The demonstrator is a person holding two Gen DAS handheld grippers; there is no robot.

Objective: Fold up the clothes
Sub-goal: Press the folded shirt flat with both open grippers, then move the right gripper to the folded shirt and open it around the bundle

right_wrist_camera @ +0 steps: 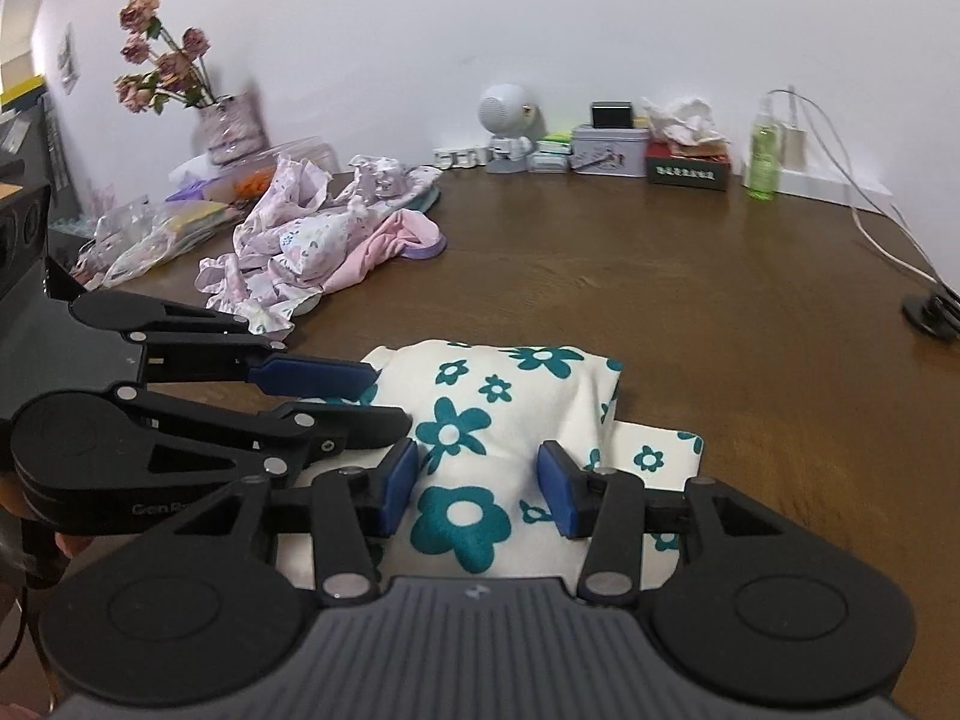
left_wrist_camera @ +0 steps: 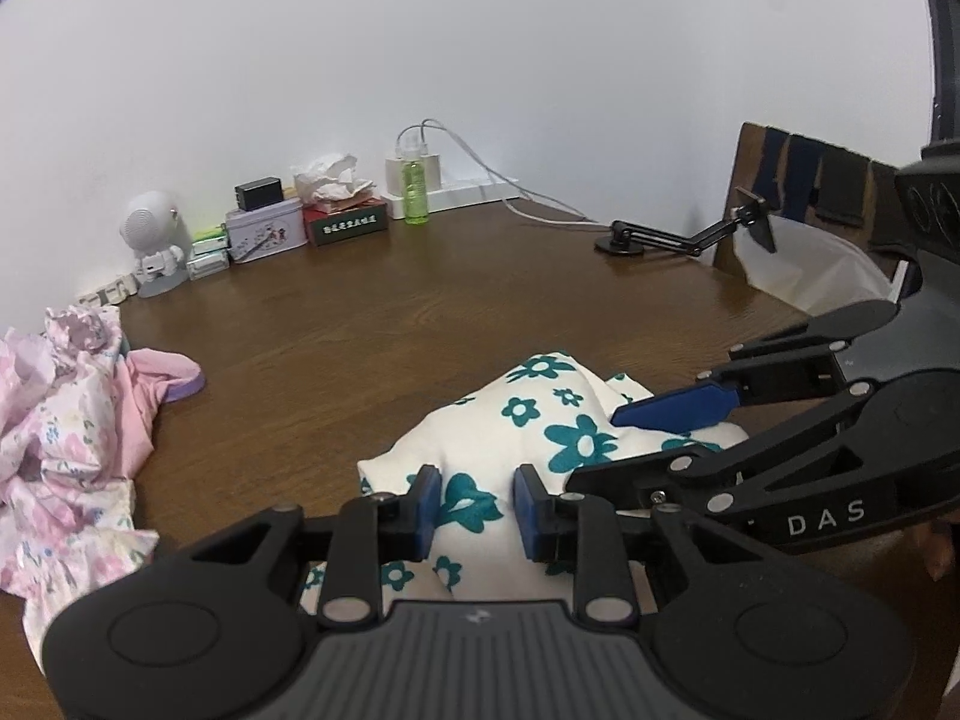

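While both tongs crowd the near edge of the worktop (left_wrist_camera: 480, 300), the white garment with teal flowers (left_wrist_camera: 540, 414) lies bunched there between them. The left tongs (left_wrist_camera: 477, 501) stand narrowly parted, a raised hump of that cloth sitting between the blue pads, which look to pinch it. The right tongs (right_wrist_camera: 477, 483) stand wider, also straddling a hump of the same cloth with the pads at its sides; whether they press it I cannot tell.

Each view catches the other tool from the side, its blue finger lying over the garment's edge.

Farther off, toward the left edge, sits a heap of pink floral clothes (right_wrist_camera: 324, 234). Along the far edge by the wall stand a small white robot figure (left_wrist_camera: 153, 240), tins, a tissue box (right_wrist_camera: 689, 165) and a green bottle (left_wrist_camera: 415, 191).

Only the left view shows the black jointed stand (left_wrist_camera: 678, 237) whole and the cardboard box (left_wrist_camera: 804, 180) at the right edge. Only the right view shows the dried roses in a vase (right_wrist_camera: 174, 78) and plastic bags at the far left corner.
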